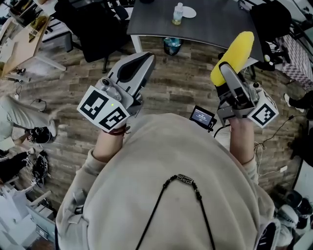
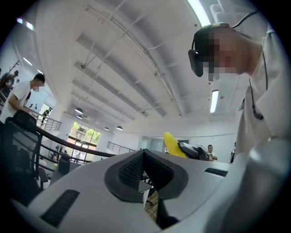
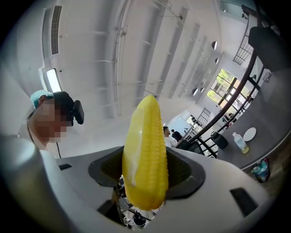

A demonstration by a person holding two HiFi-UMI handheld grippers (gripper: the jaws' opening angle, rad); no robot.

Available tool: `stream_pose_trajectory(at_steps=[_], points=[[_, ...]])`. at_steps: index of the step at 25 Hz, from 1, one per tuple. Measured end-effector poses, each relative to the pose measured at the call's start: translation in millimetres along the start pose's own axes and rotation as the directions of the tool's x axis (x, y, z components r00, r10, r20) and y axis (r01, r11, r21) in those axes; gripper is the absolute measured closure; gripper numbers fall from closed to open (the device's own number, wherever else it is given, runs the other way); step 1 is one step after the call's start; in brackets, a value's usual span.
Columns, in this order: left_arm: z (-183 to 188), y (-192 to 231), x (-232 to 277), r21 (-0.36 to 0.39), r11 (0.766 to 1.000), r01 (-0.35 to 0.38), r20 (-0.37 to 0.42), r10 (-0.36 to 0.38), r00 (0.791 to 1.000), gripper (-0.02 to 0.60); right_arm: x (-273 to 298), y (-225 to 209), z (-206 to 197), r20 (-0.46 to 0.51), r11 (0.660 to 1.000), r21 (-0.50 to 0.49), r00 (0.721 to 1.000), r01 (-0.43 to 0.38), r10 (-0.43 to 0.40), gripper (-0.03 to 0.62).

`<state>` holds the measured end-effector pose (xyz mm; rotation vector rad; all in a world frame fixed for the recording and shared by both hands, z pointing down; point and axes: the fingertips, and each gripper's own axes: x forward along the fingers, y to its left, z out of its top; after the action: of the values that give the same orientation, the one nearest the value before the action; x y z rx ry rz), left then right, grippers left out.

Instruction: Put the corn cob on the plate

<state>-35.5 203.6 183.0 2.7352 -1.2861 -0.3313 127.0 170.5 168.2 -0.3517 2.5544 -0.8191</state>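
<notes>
The yellow corn cob stands on end between the jaws of my right gripper, which is shut on it and held up in front of the person's chest. In the right gripper view the corn cob fills the middle, with the pads pressed on both its sides. A small white plate lies on the dark table further ahead, and the plate also shows small at the right of the right gripper view. My left gripper is raised at the left, its jaws closed together with nothing between them.
A clear bottle stands beside the plate. Under the table sits a small bin. A black office chair stands at the table's left, and a wooden bench at the far left. The floor is wood plank.
</notes>
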Motion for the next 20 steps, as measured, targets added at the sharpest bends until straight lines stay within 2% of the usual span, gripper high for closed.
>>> stream_pose_trajectory(at_steps=[3, 6, 11, 16, 18, 20], points=[[-2.3, 10.0, -2.8, -0.018, 0.998, -0.063, -0.005, 0.063, 0.998, 0.581, -5.7, 2.9, 0.5, 0.005, 1.000, 0.006, 1.000, -0.013, 0.013, 0.333], [-7.0, 11.3, 1.6, -0.032, 0.997, -0.069, -0.023, 0.069, 0.997, 0.581, -11.0, 1.3, 5.2, 0.015, 1.000, 0.009, 1.000, -0.015, 0.015, 0.333], [-27.5, -25.8, 58.2, -0.006, 1.000, -0.025, -0.072, 0.024, 0.997, 0.581, -68.5, -36.8, 38.3, 0.076, 0.998, 0.056, 0.997, 0.013, -0.018, 0.333], [-47.4, -53.4, 108.6, 0.008, 1.000, 0.009, -0.113, -0.008, 0.994, 0.581, -124.3, -63.1, 73.0, 0.125, 0.997, 0.055, 0.991, 0.047, -0.053, 0.333], [-63.0, -65.9, 129.7, 0.052, 0.998, 0.025, -0.162, -0.017, 0.987, 0.581, -151.0, -76.8, 85.0, 0.154, 0.995, 0.047, 0.983, 0.092, -0.098, 0.333], [-75.5, -80.6, 150.7, 0.055, 0.997, 0.058, -0.197, -0.046, 0.979, 0.581, -176.9, -91.8, 97.5, 0.183, 0.988, 0.039, 0.971, 0.150, -0.155, 0.333]])
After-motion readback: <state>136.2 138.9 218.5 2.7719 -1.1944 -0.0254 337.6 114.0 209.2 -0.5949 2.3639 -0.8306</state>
